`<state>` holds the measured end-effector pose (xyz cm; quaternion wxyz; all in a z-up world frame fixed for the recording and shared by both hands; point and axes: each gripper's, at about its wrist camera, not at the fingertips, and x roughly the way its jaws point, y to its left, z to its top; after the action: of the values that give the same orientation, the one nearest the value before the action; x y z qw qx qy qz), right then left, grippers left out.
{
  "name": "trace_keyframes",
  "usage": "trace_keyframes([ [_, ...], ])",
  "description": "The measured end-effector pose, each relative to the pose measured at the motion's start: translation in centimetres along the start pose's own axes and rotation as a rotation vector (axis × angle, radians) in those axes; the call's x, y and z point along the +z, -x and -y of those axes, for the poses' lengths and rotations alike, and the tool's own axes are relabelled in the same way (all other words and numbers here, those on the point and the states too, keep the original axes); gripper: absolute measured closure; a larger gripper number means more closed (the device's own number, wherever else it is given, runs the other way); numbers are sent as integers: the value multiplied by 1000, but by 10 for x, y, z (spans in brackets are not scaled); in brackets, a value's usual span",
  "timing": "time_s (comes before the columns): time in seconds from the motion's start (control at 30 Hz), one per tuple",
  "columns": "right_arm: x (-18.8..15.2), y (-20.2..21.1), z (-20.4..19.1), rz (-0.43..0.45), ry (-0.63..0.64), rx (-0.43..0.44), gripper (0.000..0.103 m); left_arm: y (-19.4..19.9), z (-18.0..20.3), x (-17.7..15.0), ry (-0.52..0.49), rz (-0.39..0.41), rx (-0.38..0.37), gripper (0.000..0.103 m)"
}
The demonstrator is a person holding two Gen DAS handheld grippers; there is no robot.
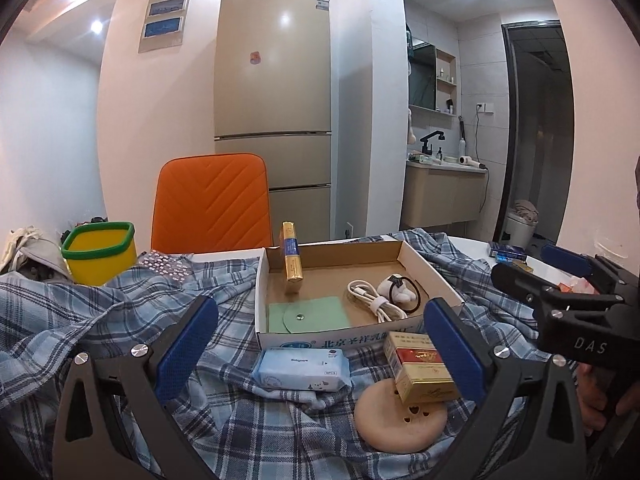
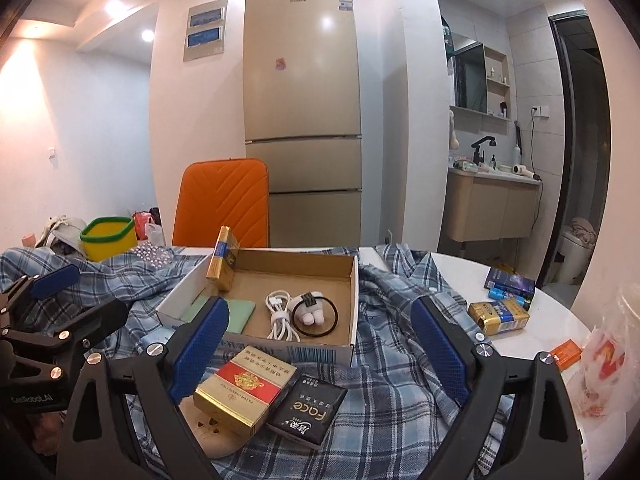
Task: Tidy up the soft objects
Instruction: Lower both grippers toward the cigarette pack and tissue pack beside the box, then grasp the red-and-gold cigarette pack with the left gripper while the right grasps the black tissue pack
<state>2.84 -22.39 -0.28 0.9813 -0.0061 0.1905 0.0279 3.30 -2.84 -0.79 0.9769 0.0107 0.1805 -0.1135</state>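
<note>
My left gripper point(image 1: 320, 354) is open just above the blue plaid cloth point(image 1: 120, 320). Between its fingers lie a pale blue wipes pack point(image 1: 302, 368) and a red-and-gold carton point(image 1: 420, 368) resting on a round beige pad point(image 1: 400, 420). Behind them is an open cardboard box point(image 1: 424, 268) holding a green pouch point(image 1: 308, 314), a white cable point(image 1: 374, 298), a plush hair tie point(image 1: 400, 290) and an upright gold pack point(image 1: 291, 252). My right gripper point(image 2: 320, 350) is also open and empty, over the same carton point(image 2: 244, 392) and a black sachet point(image 2: 308, 410).
A yellow bin point(image 1: 102, 252) and an orange chair point(image 1: 212, 204) stand behind the table at the left. At the right on the white tabletop point(image 2: 532, 332) lie a gold pack point(image 2: 498, 316), blue boxes point(image 2: 510, 284), a small orange box point(image 2: 564, 354) and a plastic bag point(image 2: 604, 368).
</note>
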Motion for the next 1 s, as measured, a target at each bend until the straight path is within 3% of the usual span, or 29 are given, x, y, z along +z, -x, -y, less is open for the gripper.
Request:
trace_keyframes([
  [0.27,1,-3,4,-16,-22,-5,9,-3,-1,-1,-10,-15,6,1],
  [0.47,1,-12,13,-65,-70,-44,9,-10,11,2,-43,-70,11,1],
  [0.63,-2,-21,37,-119,-178,-116,9,-26,35,7,-78,-177,-40,1],
  [0.87,-4,-21,59,-141,-264,-181,9,-66,63,-4,-85,-396,-109,1],
  [1.0,-3,-21,65,-148,-291,-194,9,-75,75,-15,-128,-455,-114,2],
])
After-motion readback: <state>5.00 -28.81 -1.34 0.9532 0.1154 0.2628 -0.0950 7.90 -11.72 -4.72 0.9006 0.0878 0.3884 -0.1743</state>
